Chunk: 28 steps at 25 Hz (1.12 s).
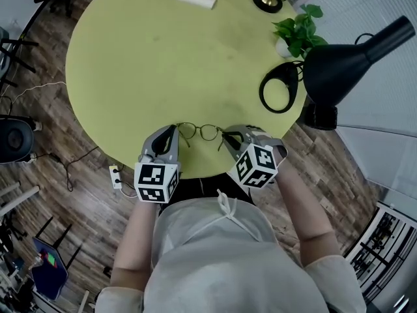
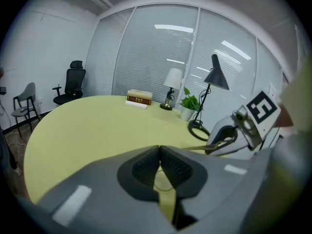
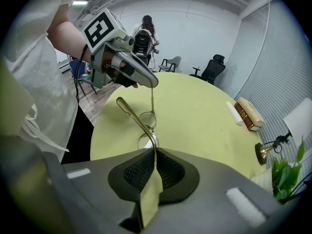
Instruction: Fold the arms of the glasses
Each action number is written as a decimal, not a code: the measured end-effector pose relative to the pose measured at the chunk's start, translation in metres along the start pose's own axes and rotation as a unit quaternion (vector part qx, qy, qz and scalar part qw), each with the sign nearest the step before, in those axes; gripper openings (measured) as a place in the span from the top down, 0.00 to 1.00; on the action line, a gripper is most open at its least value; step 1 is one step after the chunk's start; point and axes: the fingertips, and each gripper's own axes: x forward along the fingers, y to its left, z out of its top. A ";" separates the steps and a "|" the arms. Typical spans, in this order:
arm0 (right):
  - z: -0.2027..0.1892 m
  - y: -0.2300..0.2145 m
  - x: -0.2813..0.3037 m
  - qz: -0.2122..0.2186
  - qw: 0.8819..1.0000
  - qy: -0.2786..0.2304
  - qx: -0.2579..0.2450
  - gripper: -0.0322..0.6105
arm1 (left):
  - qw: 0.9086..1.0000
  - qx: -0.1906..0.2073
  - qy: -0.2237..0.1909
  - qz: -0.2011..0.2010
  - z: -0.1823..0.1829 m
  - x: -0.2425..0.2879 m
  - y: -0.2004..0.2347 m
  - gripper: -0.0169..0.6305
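I have the glasses (image 1: 200, 132) at the 6 o'clock edge of the round yellow table (image 1: 150, 64), close to my body, with one claw at each end. The left gripper (image 1: 174, 130), at 9 o'clock of the frame, has its pads pressed together on a thin gold arm. The right gripper (image 1: 225, 135), at 3 o'clock, pinches the frame (image 3: 147, 123) beside a lens, and the arm on that side sticks out unfolded towards 11 o'clock in the right gripper view. A black lamp (image 1: 345, 60) stands at the table's 3 o'clock rim.
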 end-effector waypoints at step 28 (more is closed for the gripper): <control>-0.002 -0.003 0.001 0.011 0.996 -0.017 0.090 0.92 | 0.998 0.011 0.058 -0.027 -0.044 0.062 -0.030 0.96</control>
